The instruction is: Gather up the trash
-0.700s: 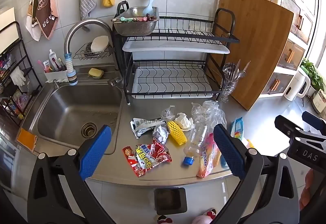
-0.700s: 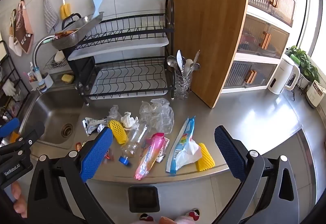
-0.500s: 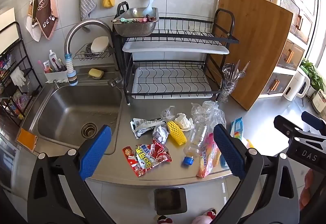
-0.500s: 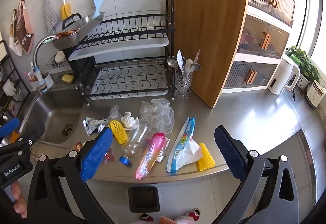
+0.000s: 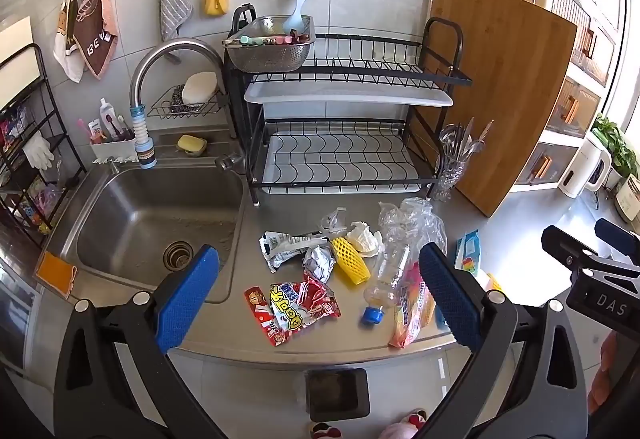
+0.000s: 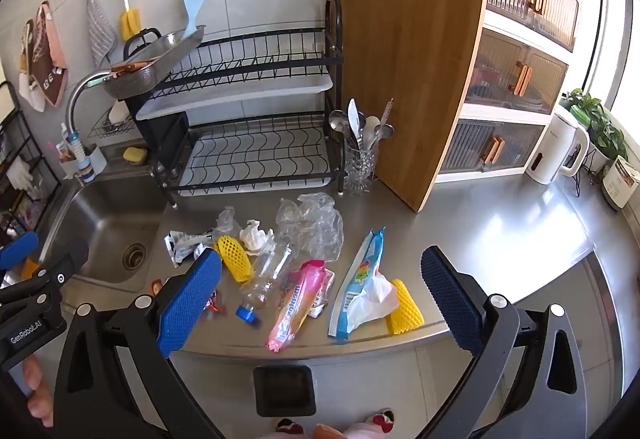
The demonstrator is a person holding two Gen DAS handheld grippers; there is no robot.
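Note:
Trash lies on the steel counter (image 6: 500, 235): red snack wrappers (image 5: 296, 305), a silver wrapper (image 5: 286, 245), a yellow foam net (image 5: 351, 261), a white tissue (image 5: 364, 236), a crushed clear bottle with blue cap (image 6: 266, 275), a clear plastic bag (image 6: 314, 223), a pink wrapper (image 6: 298, 305), a blue packet (image 6: 360, 285) and a second yellow net (image 6: 406, 313). My left gripper (image 5: 320, 293) is open and empty, held above the counter's front edge. My right gripper (image 6: 322, 293) is open and empty, to its right. A small black bin (image 6: 285, 389) stands on the floor below.
A sink (image 5: 156, 223) with a curved tap is on the left. A black dish rack (image 5: 344, 127), a glass of cutlery (image 6: 360, 155) and a leaning wooden board (image 6: 412, 67) stand behind the trash. A white kettle (image 6: 556, 147) is at far right.

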